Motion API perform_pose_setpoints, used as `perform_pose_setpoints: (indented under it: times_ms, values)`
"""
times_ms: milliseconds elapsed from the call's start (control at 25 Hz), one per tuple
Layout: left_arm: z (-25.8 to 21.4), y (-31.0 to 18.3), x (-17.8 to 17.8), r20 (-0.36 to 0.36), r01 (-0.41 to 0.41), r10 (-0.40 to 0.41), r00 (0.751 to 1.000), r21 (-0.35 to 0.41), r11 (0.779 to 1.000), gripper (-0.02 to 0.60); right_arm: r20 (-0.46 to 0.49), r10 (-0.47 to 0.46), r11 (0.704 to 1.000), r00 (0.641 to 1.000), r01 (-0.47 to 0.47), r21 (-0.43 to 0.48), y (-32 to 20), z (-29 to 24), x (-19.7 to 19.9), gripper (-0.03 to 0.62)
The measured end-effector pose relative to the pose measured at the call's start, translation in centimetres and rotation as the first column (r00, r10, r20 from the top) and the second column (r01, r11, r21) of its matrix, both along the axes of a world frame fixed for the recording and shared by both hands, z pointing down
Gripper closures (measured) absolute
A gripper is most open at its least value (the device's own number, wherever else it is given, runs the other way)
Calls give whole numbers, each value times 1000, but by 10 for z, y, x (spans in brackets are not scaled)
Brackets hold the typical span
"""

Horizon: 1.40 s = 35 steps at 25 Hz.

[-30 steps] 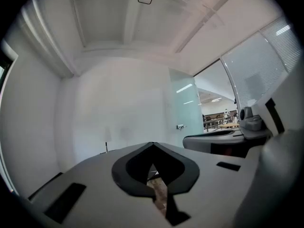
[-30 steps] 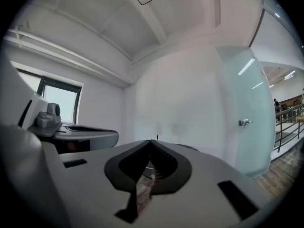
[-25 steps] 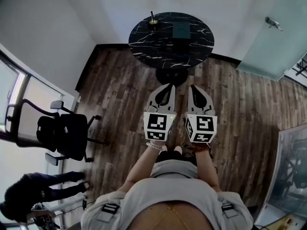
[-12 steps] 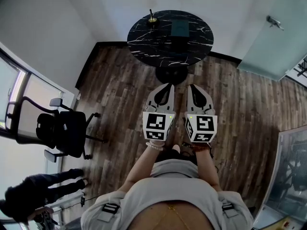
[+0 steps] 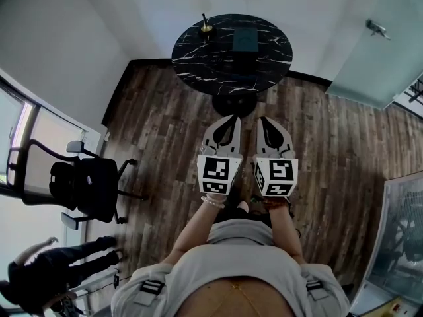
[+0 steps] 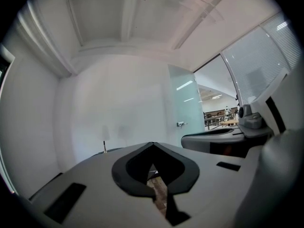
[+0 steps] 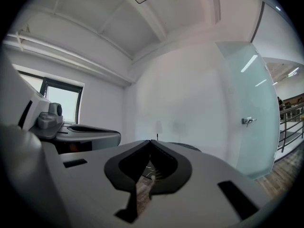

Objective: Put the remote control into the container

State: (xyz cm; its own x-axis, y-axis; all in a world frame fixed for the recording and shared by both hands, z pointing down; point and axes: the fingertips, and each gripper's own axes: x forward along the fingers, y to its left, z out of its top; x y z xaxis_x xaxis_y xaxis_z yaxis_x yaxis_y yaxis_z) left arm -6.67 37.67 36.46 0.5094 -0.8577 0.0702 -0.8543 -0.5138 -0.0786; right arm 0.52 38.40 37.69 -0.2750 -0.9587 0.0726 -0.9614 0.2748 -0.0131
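Observation:
Far ahead stands a round black marble table (image 5: 218, 61) with a dark green container (image 5: 246, 39) on top. I cannot make out a remote control at this distance. Both grippers are held side by side at waist height over the wood floor, well short of the table. The left gripper (image 5: 232, 120) is shut with nothing in it, and its jaws meet at the tip in the left gripper view (image 6: 153, 144). The right gripper (image 5: 263, 121) is likewise shut and holds nothing, its jaws touching in the right gripper view (image 7: 152, 142).
A small brass stand (image 5: 206, 26) with a thin stick is on the table's far left. A black office chair (image 5: 92, 185) sits at the left by a window. A person (image 5: 46, 273) is at the lower left. A frosted glass door (image 5: 377, 45) is at the right.
The table has drifted slightly left in the head view. The person at the lower left has shifted. Both grippers stay shut and in the same place.

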Motion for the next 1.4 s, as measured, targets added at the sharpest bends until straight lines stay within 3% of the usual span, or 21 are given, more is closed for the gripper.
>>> perform_pose_setpoints:
  times_ms: [880,1400]
  values:
    - [8,-162,-10,-19,-135,134,991,-27,990,575,-12,101,995,995,-101,-12,-151,5,-23,583]
    - [20,-203,-31,-18,-197,196,980,-49,979,575,-13,143,989,990,-143,-20,-193,13,-50,583]
